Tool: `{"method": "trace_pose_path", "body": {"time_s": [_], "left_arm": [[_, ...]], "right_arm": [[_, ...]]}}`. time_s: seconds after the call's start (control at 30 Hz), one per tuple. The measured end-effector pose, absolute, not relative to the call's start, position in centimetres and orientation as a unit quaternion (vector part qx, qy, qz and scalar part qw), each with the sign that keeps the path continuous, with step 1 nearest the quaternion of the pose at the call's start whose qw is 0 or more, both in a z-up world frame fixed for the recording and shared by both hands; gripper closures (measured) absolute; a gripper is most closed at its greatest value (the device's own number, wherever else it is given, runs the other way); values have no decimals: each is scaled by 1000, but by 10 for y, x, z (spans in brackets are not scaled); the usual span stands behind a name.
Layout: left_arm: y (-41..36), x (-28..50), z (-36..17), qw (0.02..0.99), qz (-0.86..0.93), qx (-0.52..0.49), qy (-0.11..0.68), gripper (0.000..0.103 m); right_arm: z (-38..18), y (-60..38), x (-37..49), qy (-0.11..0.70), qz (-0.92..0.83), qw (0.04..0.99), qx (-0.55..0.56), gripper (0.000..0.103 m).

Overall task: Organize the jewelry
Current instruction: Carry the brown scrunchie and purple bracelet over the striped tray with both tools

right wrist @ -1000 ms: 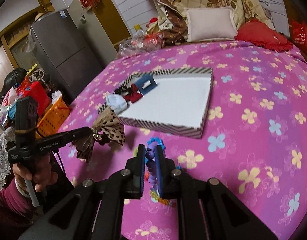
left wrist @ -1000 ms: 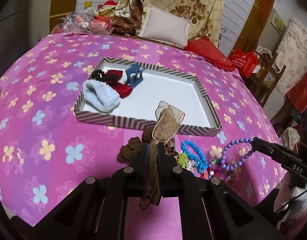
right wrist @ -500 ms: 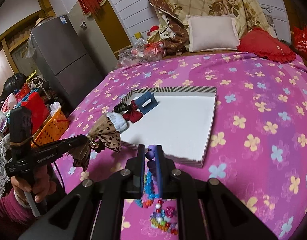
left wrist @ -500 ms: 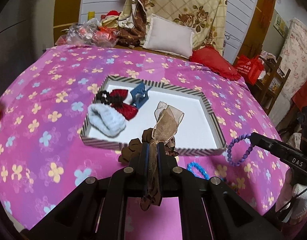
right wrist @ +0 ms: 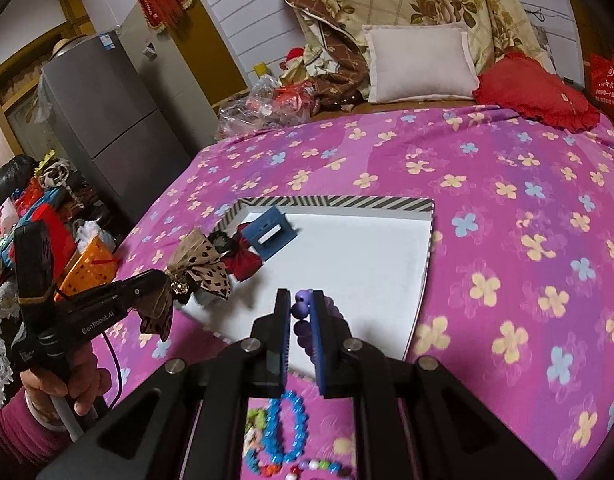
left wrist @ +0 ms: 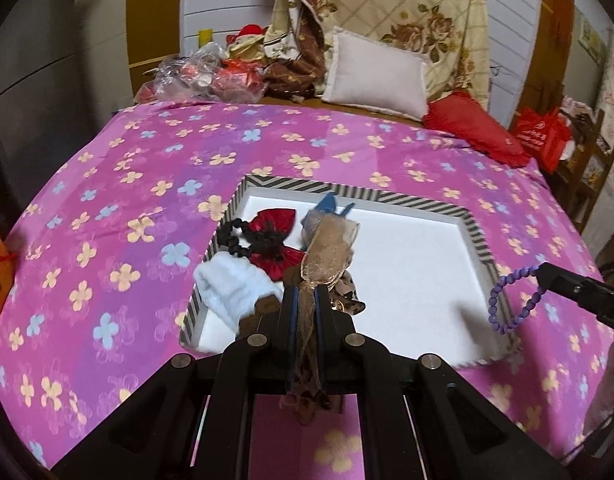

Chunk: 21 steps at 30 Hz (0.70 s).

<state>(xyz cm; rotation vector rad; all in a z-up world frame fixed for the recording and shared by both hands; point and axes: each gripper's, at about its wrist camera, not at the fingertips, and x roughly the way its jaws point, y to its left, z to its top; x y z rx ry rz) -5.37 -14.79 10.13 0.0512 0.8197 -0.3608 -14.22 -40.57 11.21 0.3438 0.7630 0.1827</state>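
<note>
A striped-rim tray (left wrist: 479, 240) with a white floor lies on the pink flowered bedspread; it also shows in the right wrist view (right wrist: 425, 264). In it lie a white fluffy scrunchie (left wrist: 231, 288), a red bow (left wrist: 275, 232), a black scrunchie (left wrist: 233, 234) and a blue clip (right wrist: 269, 236). My left gripper (left wrist: 305, 300) is shut on a brown leopard-print bow (right wrist: 199, 260), held over the tray's near left part. My right gripper (right wrist: 299, 304) is shut on a purple bead bracelet (left wrist: 511, 300), held over the tray's near right edge.
A blue bead bracelet (right wrist: 289, 428) and several coloured beads (right wrist: 311, 466) lie on the bedspread below my right gripper. Pillows (left wrist: 377, 76) and a red cushion (left wrist: 471, 128) sit at the bed's far end. An orange basket (right wrist: 89, 268) and a grey fridge (right wrist: 107, 120) stand left of the bed.
Both grippers have lifted and moved forward over the tray with their loads. The bow now hangs over the tray's left items, and the purple bracelet is over the tray's near right edge.
</note>
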Motion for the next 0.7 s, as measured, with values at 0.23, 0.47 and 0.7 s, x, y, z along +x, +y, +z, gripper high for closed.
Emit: {"method": "trace_pose_path", "body": {"time_s": [0.23,0.47,0.7], "left_arm": [[-158,-27,79,890,-165,5,425,94],[-174,-19,60,878,-174,10,445,94],[-179,-14,47,869,-180,4,461,94]], "right_arm": [[93,-408,-92,397,78,900,163,93],[72,-401,-30,425,73,888,161,93],[55,-383,27,446,76,875,172,93]]}}
